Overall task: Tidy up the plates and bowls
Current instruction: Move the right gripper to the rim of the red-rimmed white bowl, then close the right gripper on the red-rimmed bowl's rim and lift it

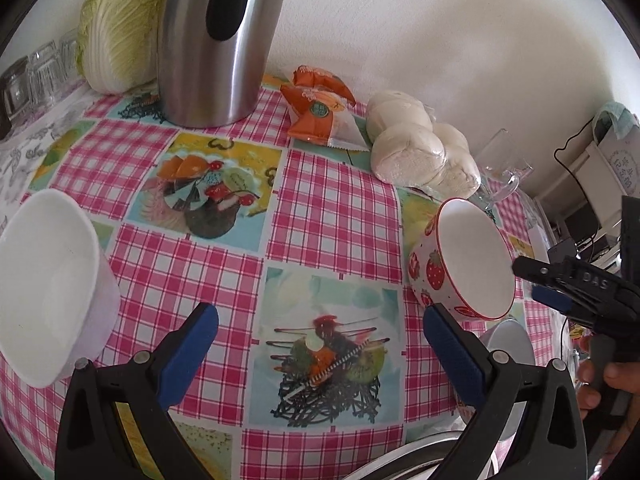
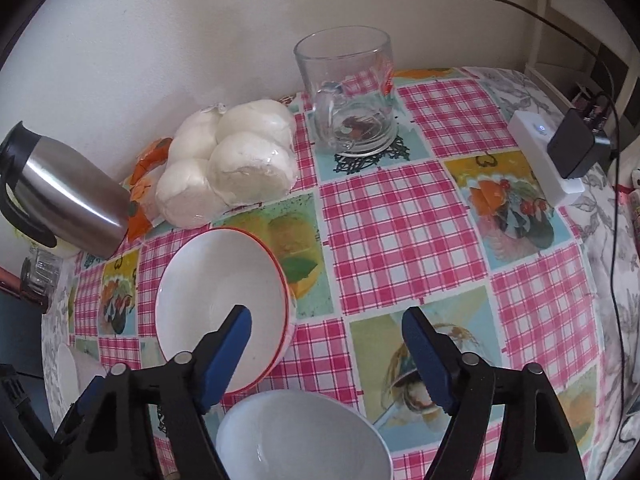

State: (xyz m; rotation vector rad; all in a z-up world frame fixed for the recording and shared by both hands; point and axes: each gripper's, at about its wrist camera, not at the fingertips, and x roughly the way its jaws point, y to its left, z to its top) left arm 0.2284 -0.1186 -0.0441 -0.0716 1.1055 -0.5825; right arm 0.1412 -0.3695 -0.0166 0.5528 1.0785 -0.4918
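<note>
Home dining table: checked oilcloth (image 1: 332, 216), kettle (image 1: 216, 40), cabbage (image 1: 116, 36), buns (image 2: 236, 160).

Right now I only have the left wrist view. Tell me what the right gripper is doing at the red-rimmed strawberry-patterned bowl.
Observer: The right gripper is open. The rim of the red-rimmed strawberry-patterned bowl sits between its fingers, ungripped.
Operator: Report what else is near that gripper.
Observer: A plain white bowl, empty, shows between the fingers, closer to the camera than the strawberry bowl.
Operator: List what's off to the far right.
Observer: A white power strip with a black adapter plugged into it.
</note>
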